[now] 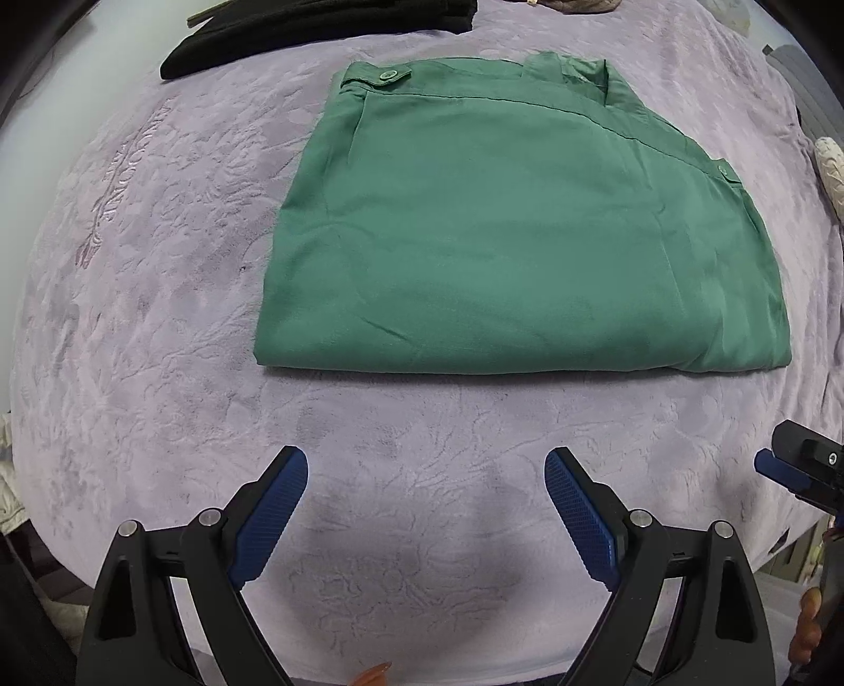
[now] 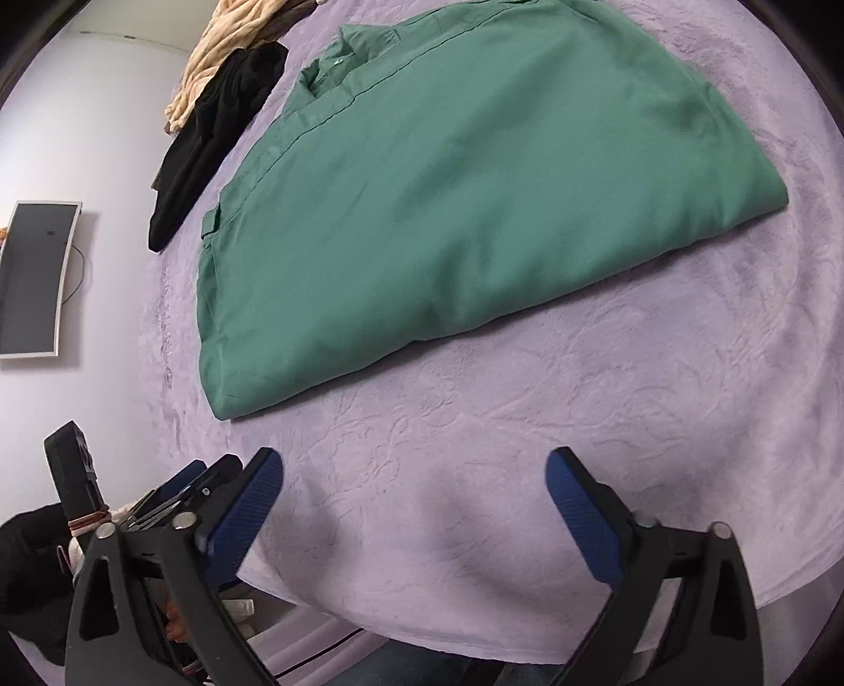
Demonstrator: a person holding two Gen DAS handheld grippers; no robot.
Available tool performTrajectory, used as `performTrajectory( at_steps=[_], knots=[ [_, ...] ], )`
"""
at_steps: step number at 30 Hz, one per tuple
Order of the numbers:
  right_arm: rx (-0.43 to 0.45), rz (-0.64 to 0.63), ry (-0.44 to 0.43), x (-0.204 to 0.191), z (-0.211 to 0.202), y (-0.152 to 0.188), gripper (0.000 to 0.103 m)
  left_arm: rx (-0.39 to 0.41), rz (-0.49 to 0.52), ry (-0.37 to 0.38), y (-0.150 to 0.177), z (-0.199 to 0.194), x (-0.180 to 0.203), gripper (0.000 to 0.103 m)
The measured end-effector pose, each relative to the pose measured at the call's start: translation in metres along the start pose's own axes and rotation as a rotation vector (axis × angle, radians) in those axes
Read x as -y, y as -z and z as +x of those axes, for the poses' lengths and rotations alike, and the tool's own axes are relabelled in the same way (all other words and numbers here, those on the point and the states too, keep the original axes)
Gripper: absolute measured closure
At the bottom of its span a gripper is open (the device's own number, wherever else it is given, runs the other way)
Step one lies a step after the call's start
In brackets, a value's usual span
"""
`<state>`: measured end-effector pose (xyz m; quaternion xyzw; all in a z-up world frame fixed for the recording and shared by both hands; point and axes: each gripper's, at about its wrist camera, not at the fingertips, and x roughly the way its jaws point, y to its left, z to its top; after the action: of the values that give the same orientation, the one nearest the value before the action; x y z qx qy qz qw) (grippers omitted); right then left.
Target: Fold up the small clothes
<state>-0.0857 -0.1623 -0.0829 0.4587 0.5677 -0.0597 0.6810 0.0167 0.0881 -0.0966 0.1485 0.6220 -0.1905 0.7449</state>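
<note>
Both sets of fingers spread wide, gripping nothing: left gripper (image 1: 426,464) and right gripper (image 2: 414,467) above lilac blanket (image 1: 158,343), near folded green garment (image 1: 506,237).

We saw a bed covered by a lilac embossed blanket (image 1: 158,327). On it lay a folded green garment (image 1: 517,237), flat near the middle, and a black garment (image 1: 295,31) at the far edge.

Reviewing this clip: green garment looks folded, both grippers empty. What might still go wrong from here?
1. The green garment is bulky and soft; a one-sided regrip by the left gripper or right gripper may undo the layers.
2. The black clothing lies close beyond it; pushing the garment away might bunch them together.
3. The plush blanket may drag.
</note>
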Motion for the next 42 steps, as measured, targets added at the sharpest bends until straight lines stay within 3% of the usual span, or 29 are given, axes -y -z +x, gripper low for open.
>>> performTrajectory(
  at_steps=[7, 14, 19, 32, 42],
  knots=[
    [-0.022, -0.009, -0.019, -0.031, 0.025, 0.018, 0.000, 0.000, 0.010, 0.020, -0.003, 0.003, -0.025, 0.011],
    [0.020, 0.048, -0.025, -0.038, 0.041, 0.024, 0.000, 0.005, 0.006, 0.021, -0.005, 0.015, -0.048, 0.011],
    [-0.028, 0.104, -0.074, -0.043, 0.062, 0.025, 0.000, -0.023, 0.001, 0.045, -0.008, 0.026, -0.063, 0.011],
    [-0.143, 0.104, -0.137, -0.070, 0.113, 0.019, 0.000, -0.027, -0.200, 0.079, -0.002, 0.038, -0.128, 0.011],
    [-0.088, 0.171, -0.282, -0.080, 0.125, -0.004, 0.000, -0.019, -0.228, 0.089, -0.011, 0.047, -0.138, 0.011]
  ],
)
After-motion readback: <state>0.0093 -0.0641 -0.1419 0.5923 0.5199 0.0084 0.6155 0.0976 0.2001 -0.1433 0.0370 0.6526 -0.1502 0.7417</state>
